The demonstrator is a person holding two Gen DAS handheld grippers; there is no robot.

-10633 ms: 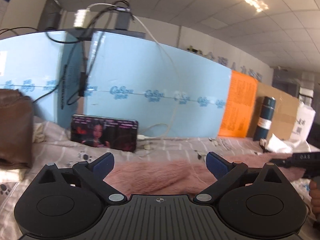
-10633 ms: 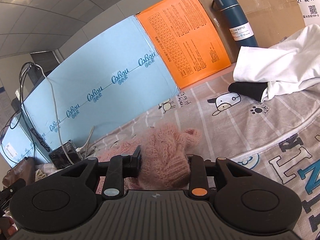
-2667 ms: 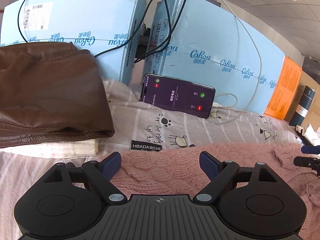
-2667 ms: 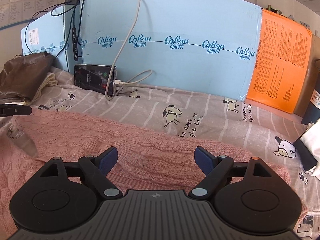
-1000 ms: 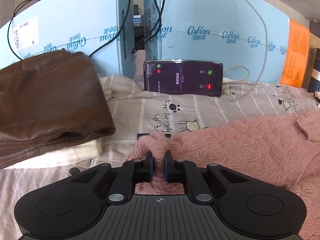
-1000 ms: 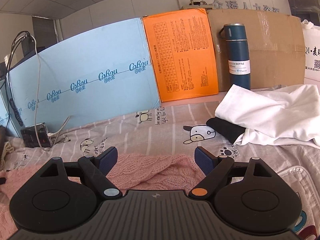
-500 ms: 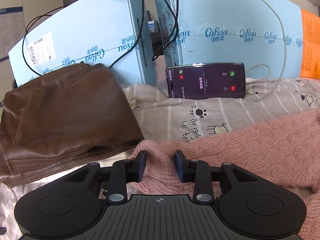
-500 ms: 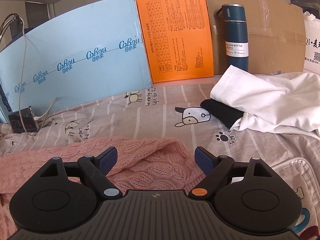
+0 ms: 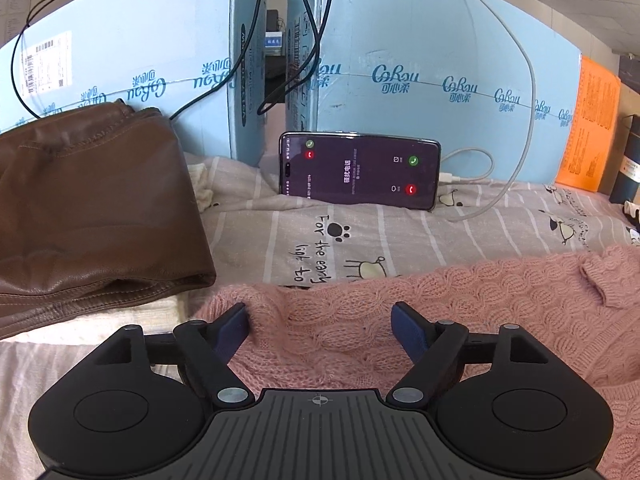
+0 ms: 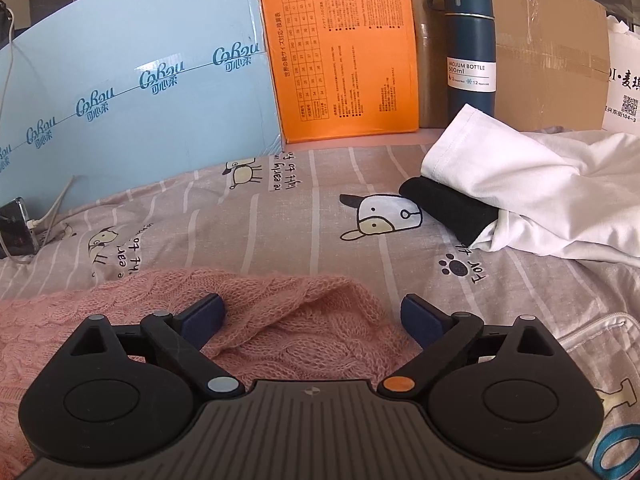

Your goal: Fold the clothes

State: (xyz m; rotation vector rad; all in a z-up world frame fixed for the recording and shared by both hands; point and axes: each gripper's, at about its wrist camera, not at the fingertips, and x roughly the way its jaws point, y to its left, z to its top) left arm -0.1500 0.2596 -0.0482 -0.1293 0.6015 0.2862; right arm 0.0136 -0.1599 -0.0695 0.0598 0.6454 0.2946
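Note:
A pink cable-knit sweater (image 9: 460, 312) lies spread on the cartoon-print bedsheet (image 9: 360, 232). My left gripper (image 9: 320, 320) is open, its fingers resting on the sweater's left edge, holding nothing. In the right wrist view the sweater's right end (image 10: 280, 320) lies bunched between the fingers of my right gripper (image 10: 312, 314), which is open and empty just above it.
A folded brown leather garment (image 9: 92, 208) lies on cream knitwear at left. A phone (image 9: 360, 170) with a cable leans on blue foam boards (image 9: 440, 60). White cloth (image 10: 540, 192) over a black item (image 10: 448, 212), a blue bottle (image 10: 470, 48), an orange board and cardboard stand at right.
My left gripper was shut on the sweater's left edge one second ago; it has opened wide and let the edge drop. My right gripper stayed open and moved slightly over the sweater's right end.

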